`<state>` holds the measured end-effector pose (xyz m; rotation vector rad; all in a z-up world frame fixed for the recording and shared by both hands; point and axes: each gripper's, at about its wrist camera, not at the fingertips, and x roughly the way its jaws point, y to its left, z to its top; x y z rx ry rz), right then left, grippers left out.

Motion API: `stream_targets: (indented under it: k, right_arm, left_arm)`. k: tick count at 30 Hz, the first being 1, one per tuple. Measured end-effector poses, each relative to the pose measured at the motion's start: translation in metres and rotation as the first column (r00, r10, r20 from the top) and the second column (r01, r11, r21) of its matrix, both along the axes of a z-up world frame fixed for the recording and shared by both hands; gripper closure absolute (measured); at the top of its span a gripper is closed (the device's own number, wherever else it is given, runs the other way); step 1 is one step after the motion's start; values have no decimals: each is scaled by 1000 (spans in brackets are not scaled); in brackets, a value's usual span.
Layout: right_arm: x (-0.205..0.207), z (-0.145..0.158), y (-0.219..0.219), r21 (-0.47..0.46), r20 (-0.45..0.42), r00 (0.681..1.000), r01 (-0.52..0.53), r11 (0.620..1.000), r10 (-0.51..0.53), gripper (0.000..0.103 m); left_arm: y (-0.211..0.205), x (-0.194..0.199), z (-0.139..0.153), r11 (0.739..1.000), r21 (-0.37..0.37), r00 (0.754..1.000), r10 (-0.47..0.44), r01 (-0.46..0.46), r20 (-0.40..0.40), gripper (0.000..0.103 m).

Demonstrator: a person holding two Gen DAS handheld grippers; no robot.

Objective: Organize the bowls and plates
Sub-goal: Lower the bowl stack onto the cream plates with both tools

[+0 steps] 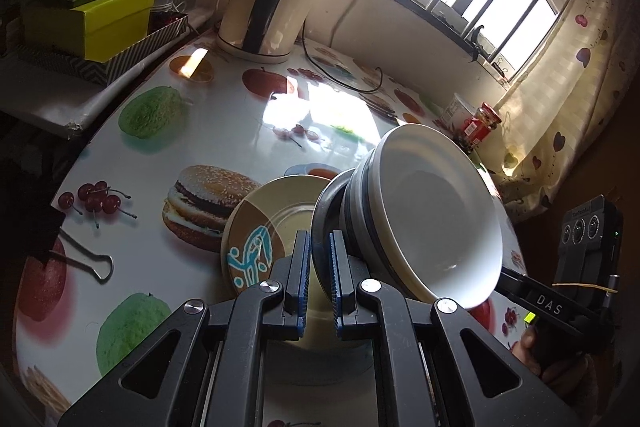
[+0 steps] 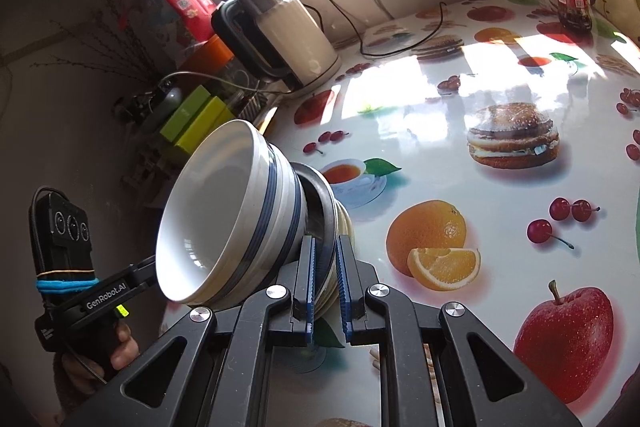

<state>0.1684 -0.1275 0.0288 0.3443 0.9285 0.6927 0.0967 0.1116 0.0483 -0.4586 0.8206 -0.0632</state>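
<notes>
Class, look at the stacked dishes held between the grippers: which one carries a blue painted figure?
The tan plate at the bottom of the stack; the white striped bowl and metal dish have none.

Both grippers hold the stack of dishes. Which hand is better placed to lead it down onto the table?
Right, probably. The right gripper is shut on the rim of the stack, and the table lies bare beside it. The left gripper grips the rim too, but a binder clip lies on its side.
</notes>
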Motion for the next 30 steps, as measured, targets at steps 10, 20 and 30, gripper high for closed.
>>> stream_targets:
  k: [10,20,30]
  right_arm:
    - [7,-8,15,-5,-14,1000,-19,1000,19,92]
    - [11,-15,27,-19,-13,1000,-22,1000,22,91]
    - [15,-17,33,-37,-4,1000,-12,999,11,90]
  left_arm:
    - [13,3,-6,1000,-7,1000,23,-23,4,100]
    - [22,4,-11,999,-30,999,39,-39,-3,100]
    - [28,-2,-12,998,-21,998,66,-66,-1,100]
